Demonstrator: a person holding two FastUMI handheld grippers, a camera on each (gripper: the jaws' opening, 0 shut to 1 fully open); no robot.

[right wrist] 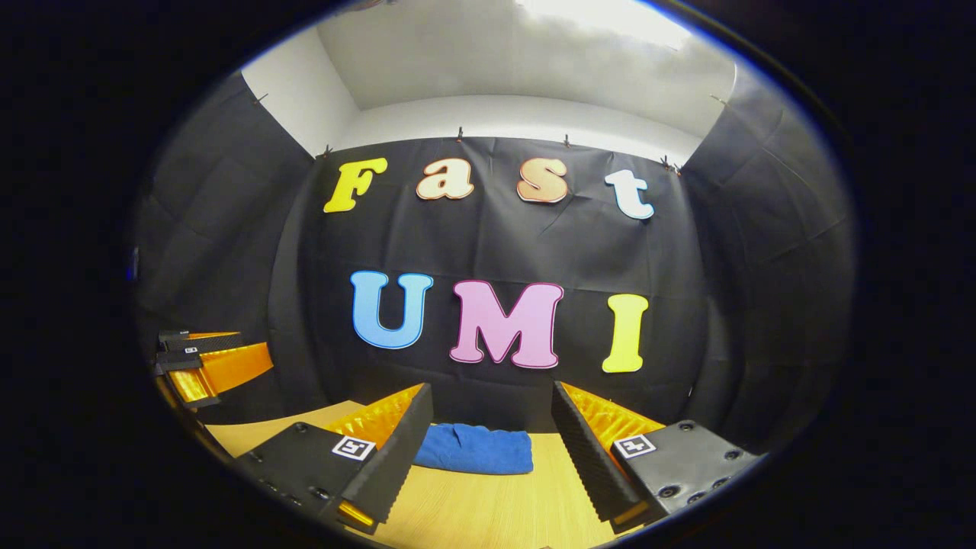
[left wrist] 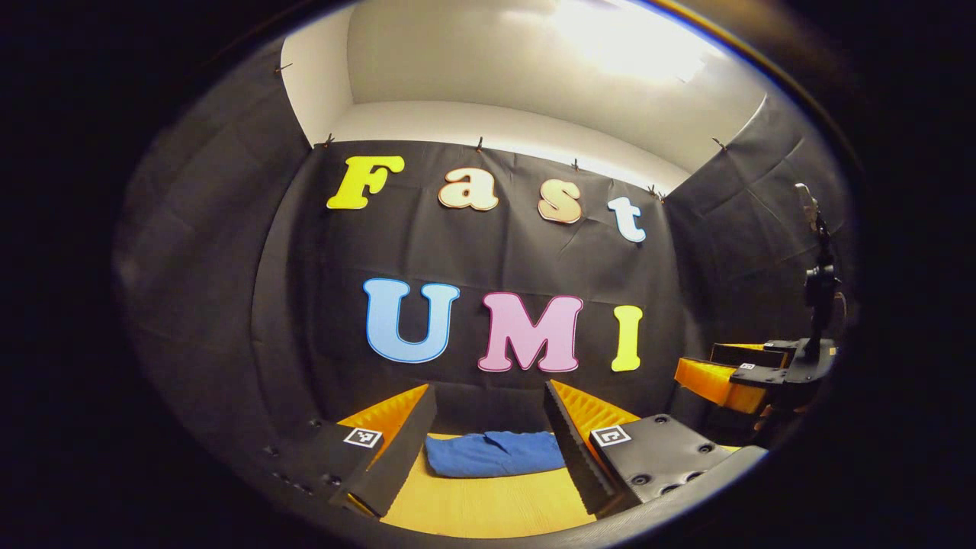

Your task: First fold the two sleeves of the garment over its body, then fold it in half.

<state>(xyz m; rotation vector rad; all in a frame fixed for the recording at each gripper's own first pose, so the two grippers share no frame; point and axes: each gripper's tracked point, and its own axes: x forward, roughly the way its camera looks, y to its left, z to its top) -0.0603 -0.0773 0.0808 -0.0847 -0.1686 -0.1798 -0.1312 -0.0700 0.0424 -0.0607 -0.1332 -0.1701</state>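
A blue garment (left wrist: 494, 454) lies bunched in a compact bundle on the wooden table (left wrist: 488, 507), close to the back wall. In the left gripper view my left gripper (left wrist: 488, 427) stands open, its fingers apart and raised above the table, with the garment seen between them farther off. The right gripper view shows the same garment (right wrist: 474, 448) between the fingers of my right gripper (right wrist: 488, 423), which is open too and holds nothing. The right gripper (left wrist: 751, 377) appears at the right edge of the left gripper view, and the left gripper (right wrist: 202, 362) at the left edge of the right gripper view.
The wooden table (right wrist: 488, 507) runs up to the black cloth wall behind the garment. A dark stand (left wrist: 820, 282) rises at the far right of the left gripper view.
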